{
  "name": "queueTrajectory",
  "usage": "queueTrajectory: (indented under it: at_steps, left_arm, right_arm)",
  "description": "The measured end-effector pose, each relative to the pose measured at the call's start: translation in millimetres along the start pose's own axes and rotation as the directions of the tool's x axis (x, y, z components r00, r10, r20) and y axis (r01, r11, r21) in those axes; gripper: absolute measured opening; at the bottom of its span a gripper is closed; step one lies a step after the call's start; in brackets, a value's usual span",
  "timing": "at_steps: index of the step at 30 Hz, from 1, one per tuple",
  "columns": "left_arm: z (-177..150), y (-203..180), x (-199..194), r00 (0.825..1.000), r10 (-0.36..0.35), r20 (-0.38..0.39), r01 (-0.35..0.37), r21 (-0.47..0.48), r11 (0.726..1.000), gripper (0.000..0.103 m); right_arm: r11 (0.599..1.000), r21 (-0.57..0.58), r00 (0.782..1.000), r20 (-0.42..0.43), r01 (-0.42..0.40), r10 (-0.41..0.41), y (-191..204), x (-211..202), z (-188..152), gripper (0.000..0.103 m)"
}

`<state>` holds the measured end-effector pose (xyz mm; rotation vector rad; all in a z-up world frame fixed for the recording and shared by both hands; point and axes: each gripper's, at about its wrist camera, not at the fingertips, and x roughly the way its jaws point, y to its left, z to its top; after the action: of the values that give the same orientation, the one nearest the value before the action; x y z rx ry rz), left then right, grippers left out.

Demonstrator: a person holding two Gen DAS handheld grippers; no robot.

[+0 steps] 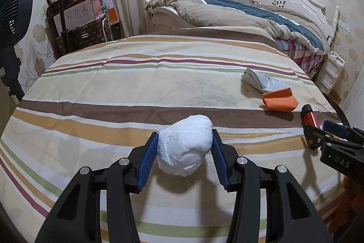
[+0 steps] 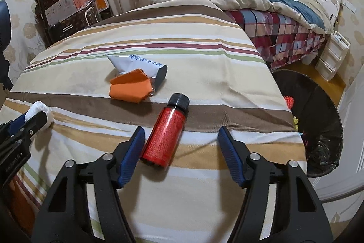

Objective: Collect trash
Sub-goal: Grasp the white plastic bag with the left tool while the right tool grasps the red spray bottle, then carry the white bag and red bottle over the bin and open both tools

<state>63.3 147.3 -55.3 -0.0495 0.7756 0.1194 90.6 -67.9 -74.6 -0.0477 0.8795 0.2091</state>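
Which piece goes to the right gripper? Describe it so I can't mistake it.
On the striped bedcover, near the edge by the black bin, lies a red bottle between the right gripper fingers. Unlike the orange paper beyond, it is cylindrical with a black cap.

Tissue wad sits between left gripper pads. Bottle lies right of it on the bedcover; bin stands beside the bed.
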Motion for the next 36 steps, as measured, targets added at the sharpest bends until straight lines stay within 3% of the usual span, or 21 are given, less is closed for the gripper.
queueTrajectory:
  at_steps: [6, 8, 10, 12, 26, 36]
  left_arm:
    - [-0.5, -0.6, 0.5, 1.0, 0.0, -0.001, 0.0, 0.0, 1.0, 0.048]
    - [-0.4, -0.7, 0.4, 1.0, -0.001, -0.001, 0.001, -0.001, 1.0, 0.048]
    - [-0.2, -0.7, 0.8, 1.0, 0.0, -0.002, 0.0, 0.0, 1.0, 0.048]
    - [-0.6, -0.3, 1.3, 1.0, 0.001, -0.003, -0.001, 0.001, 1.0, 0.048]
    - [-3.3, -3.1, -0.5, 1.0, -0.02, 0.004, 0.021, -0.011, 1.0, 0.047]
    - [-8.0, -33.2, -14.5, 0.997, -0.072, 0.028, 0.072, 0.02, 0.997, 0.047]
  right_arm:
    - [0.999, -0.034, 1.0, 0.0, 0.015, -0.015, 6.2, 2.2, 2.3, 0.048]
    - [0.999, -0.042, 1.0, -0.001, 0.014, -0.014, 7.9, 3.1, 2.9, 0.041]
    - [0.999, -0.046, 1.0, -0.009, 0.01, -0.01, 7.9, 4.5, 1.8, 0.027]
    - [0.999, -0.051, 1.0, -0.006, 0.015, -0.015, 7.2, 3.6, 1.3, 0.023]
    - [0.999, -0.039, 1.0, 0.017, -0.02, 0.02, 2.4, -11.1, -5.9, 0.023]
    - [0.999, -0.032, 0.998, 0.06, -0.01, 0.012, -10.6, -33.9, -16.1, 0.023]
